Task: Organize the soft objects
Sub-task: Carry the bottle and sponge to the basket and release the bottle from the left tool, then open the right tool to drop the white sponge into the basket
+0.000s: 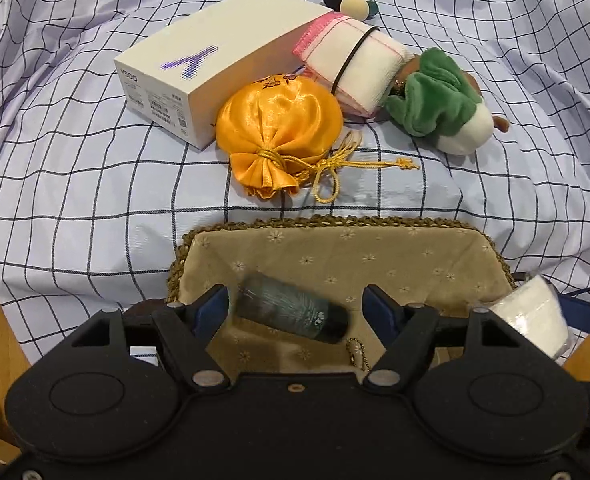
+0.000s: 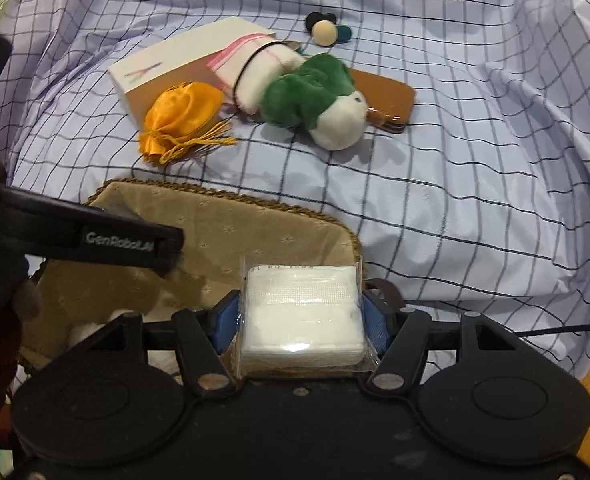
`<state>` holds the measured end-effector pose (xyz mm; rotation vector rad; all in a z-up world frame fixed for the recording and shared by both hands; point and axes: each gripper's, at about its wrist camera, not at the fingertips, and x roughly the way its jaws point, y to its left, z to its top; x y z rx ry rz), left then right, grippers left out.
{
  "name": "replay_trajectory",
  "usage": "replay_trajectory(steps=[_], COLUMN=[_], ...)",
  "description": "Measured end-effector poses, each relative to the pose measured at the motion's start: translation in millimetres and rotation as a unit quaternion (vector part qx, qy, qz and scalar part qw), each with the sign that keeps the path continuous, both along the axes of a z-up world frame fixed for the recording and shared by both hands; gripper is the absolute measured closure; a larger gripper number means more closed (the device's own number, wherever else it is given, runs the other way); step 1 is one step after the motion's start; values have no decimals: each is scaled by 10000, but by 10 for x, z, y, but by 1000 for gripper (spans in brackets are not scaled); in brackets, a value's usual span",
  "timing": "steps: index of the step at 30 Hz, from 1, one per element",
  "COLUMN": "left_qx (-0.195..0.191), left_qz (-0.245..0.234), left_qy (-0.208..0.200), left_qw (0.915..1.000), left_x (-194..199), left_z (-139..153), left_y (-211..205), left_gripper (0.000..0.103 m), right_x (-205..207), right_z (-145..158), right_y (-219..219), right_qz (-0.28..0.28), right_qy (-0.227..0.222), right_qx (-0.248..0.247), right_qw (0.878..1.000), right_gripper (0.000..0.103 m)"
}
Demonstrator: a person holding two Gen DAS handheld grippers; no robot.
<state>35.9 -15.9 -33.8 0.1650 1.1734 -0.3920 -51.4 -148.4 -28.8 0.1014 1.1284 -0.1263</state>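
Observation:
A woven basket [image 1: 335,222] with a beige flowered liner sits just below both grippers. My left gripper [image 1: 297,306] hangs open over it. A dark teal pouch [image 1: 295,314], blurred, lies on the liner between the fingers with a gap at the right pad. My right gripper [image 2: 301,320] is shut on a white gauze pack [image 2: 301,312] in clear wrap, at the basket's right rim [image 2: 223,196]. The same pack [image 1: 531,316] shows at the right of the left wrist view. An orange satin pouch [image 1: 283,128], a banded white towel roll [image 1: 355,68] and a green-and-white plush [image 1: 443,100] lie beyond.
A white box [image 1: 215,60] lies behind the orange pouch on the checked cloth [image 1: 75,200]. A brown wallet [image 2: 387,96] sits under the plush [image 2: 319,96]. Small balls [image 2: 323,32] rest at the back. The left tool's black body [image 2: 95,236] crosses over the basket.

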Motion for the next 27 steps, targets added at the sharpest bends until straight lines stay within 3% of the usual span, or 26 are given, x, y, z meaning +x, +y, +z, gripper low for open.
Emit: replay_trajectory(steps=[8, 27], left_qx=[36, 308], left_qz=[199, 190], left_qy=[-108, -232], left_qw=[9997, 9991], left_x=[-69, -210], left_z=[93, 140], left_y=[152, 126], left_gripper=[30, 30], right_x=[51, 44], right_z=[-92, -67], right_y=[85, -25], right_qz=[192, -50], right_qy=[51, -84], right_qx=[117, 339], right_qw=[9997, 9994], right_gripper=[40, 31])
